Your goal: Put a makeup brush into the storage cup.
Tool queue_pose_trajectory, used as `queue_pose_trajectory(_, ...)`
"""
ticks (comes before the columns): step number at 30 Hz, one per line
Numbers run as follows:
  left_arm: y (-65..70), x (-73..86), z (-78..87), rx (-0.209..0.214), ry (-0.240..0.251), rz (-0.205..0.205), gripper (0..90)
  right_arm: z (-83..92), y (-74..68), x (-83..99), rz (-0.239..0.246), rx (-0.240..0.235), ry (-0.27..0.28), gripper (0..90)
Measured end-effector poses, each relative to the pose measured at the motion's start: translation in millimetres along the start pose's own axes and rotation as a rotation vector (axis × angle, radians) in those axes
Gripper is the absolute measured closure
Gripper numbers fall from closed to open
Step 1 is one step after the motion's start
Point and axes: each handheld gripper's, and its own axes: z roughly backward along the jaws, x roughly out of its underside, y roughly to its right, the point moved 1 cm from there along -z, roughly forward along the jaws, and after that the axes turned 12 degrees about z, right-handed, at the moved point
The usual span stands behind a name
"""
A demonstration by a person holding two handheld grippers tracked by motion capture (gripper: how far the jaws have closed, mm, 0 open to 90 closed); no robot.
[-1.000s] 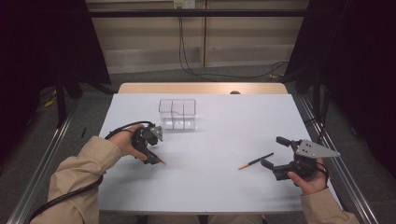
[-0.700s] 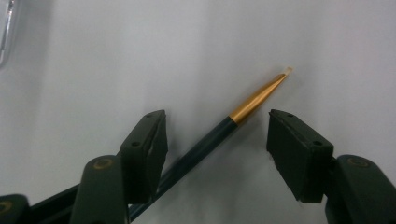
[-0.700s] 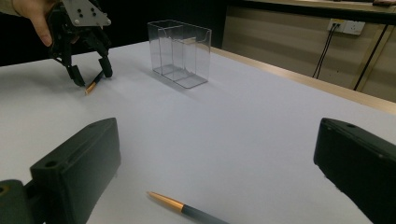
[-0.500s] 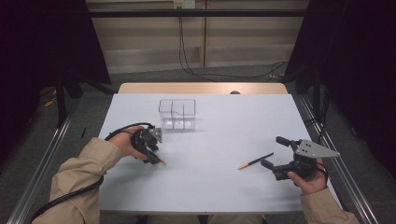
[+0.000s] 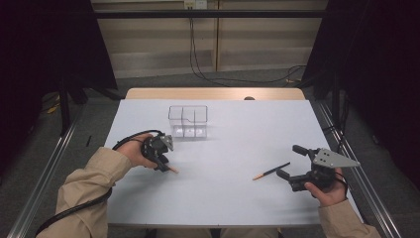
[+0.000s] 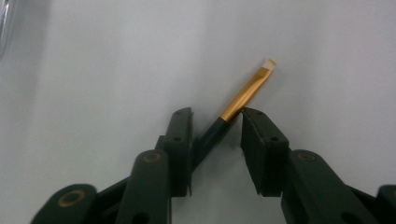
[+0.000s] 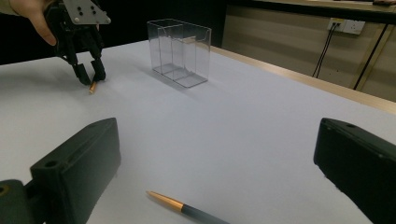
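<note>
My left gripper (image 6: 215, 128) points down at the table and its jaws have just been closing around a small brush (image 6: 236, 106). The dark handle lies between the pads; the left pad looks to be on it, while the right pad stands a sliver off the gold ferrule, so I judge the pinch not quite made. The brush's long axis runs on a slant from under my jaws up and away to the pale bristle tip, crossing the jaw gap at an angle, not square to it, so it may swivel as the pads meet.

Seen from above, this brush (image 5: 171, 168) lies on the white table (image 5: 237, 208) in front of my left hand, nearer me than the clear divided box (image 5: 188, 120).

My right gripper (image 5: 293, 167) rests with jaws spread wide, a second brush (image 5: 270, 171) just ahead of them, its handle end toward them.
</note>
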Motion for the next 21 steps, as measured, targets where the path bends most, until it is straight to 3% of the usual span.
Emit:
queue_pose_trajectory(8,2.4,-3.4,-0.6,0.016,-0.029,0.021,82.4,-0.1,0.0,-0.1,0.002,0.004,0.0,0.0)
queue_pose_trajectory(13,2.5,-6.2,-1.0,0.008,-0.049,0.048,83.1,-0.5,-0.4,-0.2,0.002,0.001,0.0,0.0)
queue_pose_trajectory(21,1.2,-6.2,-1.2,0.019,-0.052,0.058,81.9,-0.4,-0.4,-0.2,0.002,0.0,0.0,0.0)
